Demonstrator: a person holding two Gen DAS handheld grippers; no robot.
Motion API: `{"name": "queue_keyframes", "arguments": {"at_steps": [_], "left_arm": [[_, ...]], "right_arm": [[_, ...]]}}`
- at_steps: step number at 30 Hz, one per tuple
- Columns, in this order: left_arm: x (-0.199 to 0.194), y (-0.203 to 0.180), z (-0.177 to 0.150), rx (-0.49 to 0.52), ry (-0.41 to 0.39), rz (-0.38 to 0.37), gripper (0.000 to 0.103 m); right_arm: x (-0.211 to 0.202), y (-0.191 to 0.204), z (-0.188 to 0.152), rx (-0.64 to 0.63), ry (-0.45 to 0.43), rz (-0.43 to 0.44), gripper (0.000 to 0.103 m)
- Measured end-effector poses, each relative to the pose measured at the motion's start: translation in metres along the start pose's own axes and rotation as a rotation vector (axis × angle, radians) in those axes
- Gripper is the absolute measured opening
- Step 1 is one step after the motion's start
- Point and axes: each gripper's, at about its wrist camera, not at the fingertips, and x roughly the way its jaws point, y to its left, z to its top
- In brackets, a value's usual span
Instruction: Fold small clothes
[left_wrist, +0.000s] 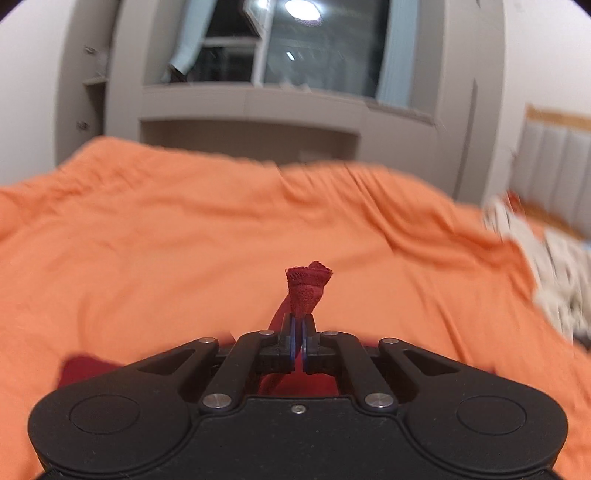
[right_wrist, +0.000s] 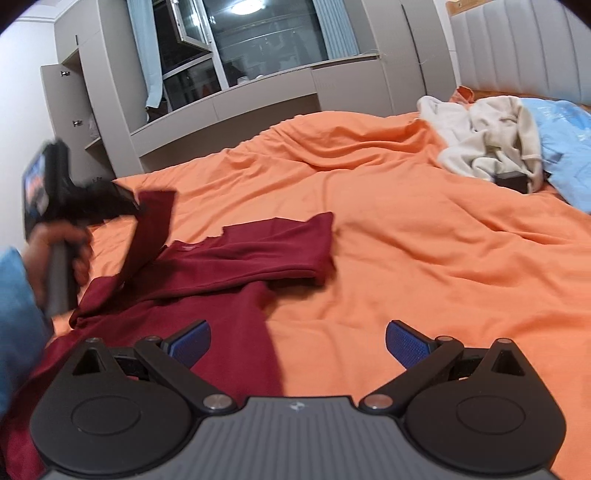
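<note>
A dark red garment (right_wrist: 236, 258) lies partly folded on the orange bedspread (right_wrist: 406, 229). My left gripper (left_wrist: 300, 325) is shut on a bunched end of that red garment (left_wrist: 308, 286), which sticks up past the pads. In the right wrist view the left gripper (right_wrist: 135, 201) is at the far left, held by a hand (right_wrist: 59, 247), lifting a red strip off the bed. My right gripper (right_wrist: 297, 341) hovers open above the garment's near edge, nothing between its blue pads (right_wrist: 406, 345).
A cream garment (right_wrist: 491, 144) and a light blue one (right_wrist: 565, 147) lie heaped at the bed's far right by the grey headboard (right_wrist: 517, 48). Grey cabinets (right_wrist: 258, 99) and a window line the far side of the bed.
</note>
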Motion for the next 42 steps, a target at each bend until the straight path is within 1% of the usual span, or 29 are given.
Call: {"name": "queue_keyframes", "arguments": {"at_steps": [3,4,6,8,9,10,11,12,13,14,16,17,18,19,20,24,28,30,31,32,34,36,39,40,41,42], "left_arm": [[0.021,-0.014,-0.034,0.023,0.094,-0.019,0.003],[0.023,-0.016,-0.043,0.021,0.122,-0.029,0.004],[0.027,-0.015,-0.053,0.014,0.176,-0.062,0.011],[0.025,-0.016,-0.059,0.006,0.218,-0.090,0.027],[0.023,-0.014,-0.059,0.004,0.228,-0.102,0.031],[0.019,-0.011,-0.060,0.002,0.227,-0.107,0.040],[0.013,-0.007,-0.060,0.002,0.227,-0.111,0.054],[0.009,-0.004,-0.058,0.002,0.230,-0.114,0.061],[0.004,0.001,-0.057,0.001,0.230,-0.114,0.074],[-0.001,0.006,-0.055,0.000,0.227,-0.111,0.080],[-0.010,0.017,-0.048,0.002,0.226,-0.103,0.083],[-0.015,0.025,-0.045,0.003,0.225,-0.098,0.089],[-0.020,0.034,-0.043,0.000,0.224,-0.087,0.093],[-0.025,0.044,-0.042,-0.005,0.223,-0.070,0.100],[-0.030,0.055,-0.041,-0.011,0.224,-0.049,0.102],[-0.047,0.111,-0.036,-0.045,0.234,0.037,0.102],[-0.055,0.176,-0.032,-0.104,0.237,0.157,0.102],[-0.056,0.206,-0.031,-0.155,0.233,0.200,0.102],[-0.055,0.220,-0.031,-0.183,0.227,0.206,0.101],[-0.053,0.232,-0.030,-0.208,0.227,0.204,0.099],[-0.045,0.252,-0.027,-0.253,0.239,0.186,0.097],[-0.035,0.266,-0.025,-0.296,0.249,0.144,0.094],[-0.017,0.282,-0.022,-0.373,0.253,0.082,0.087],[-0.009,0.287,-0.022,-0.402,0.263,0.064,0.084],[-0.001,0.288,-0.022,-0.427,0.278,0.050,0.081],[0.008,0.289,-0.021,-0.449,0.296,0.035,0.080]], "right_arm": [[-0.002,-0.012,0.000,0.010,0.000,-0.006,0.103],[-0.002,-0.015,0.000,0.017,-0.002,-0.008,0.103],[-0.002,-0.018,0.000,0.034,-0.002,-0.013,0.103],[-0.001,-0.020,-0.002,0.045,0.000,-0.014,0.103],[0.000,-0.020,-0.002,0.046,0.004,-0.015,0.103],[0.002,-0.019,-0.002,0.043,0.007,-0.016,0.103],[0.003,-0.017,-0.002,0.037,0.009,-0.016,0.103],[0.004,-0.015,-0.002,0.029,0.011,-0.015,0.103],[0.005,-0.013,-0.002,0.020,0.013,-0.015,0.103],[0.006,-0.010,-0.002,0.012,0.012,-0.014,0.103],[0.011,-0.005,0.001,-0.006,0.015,-0.009,0.103],[0.013,-0.001,0.004,-0.019,0.015,-0.006,0.103],[0.016,0.003,0.006,-0.032,0.015,-0.002,0.103],[0.020,0.006,0.010,-0.044,0.016,0.004,0.103],[0.025,0.011,0.014,-0.054,0.019,0.014,0.103],[0.051,0.033,0.035,-0.093,0.045,0.092,0.103],[0.091,0.060,0.057,-0.090,0.066,0.169,0.103],[0.118,0.075,0.065,-0.065,0.065,0.147,0.096],[0.131,0.082,0.068,-0.058,0.071,0.124,0.089],[0.146,0.089,0.070,-0.046,0.077,0.101,0.078],[0.172,0.100,0.071,-0.009,0.095,0.091,0.069],[0.195,0.106,0.071,0.031,0.127,0.121,0.067],[0.223,0.114,0.069,0.058,0.143,0.148,0.065],[0.230,0.115,0.069,0.064,0.144,0.157,0.061],[0.237,0.117,0.069,0.070,0.148,0.162,0.056],[0.244,0.118,0.068,0.077,0.152,0.163,0.052]]}}
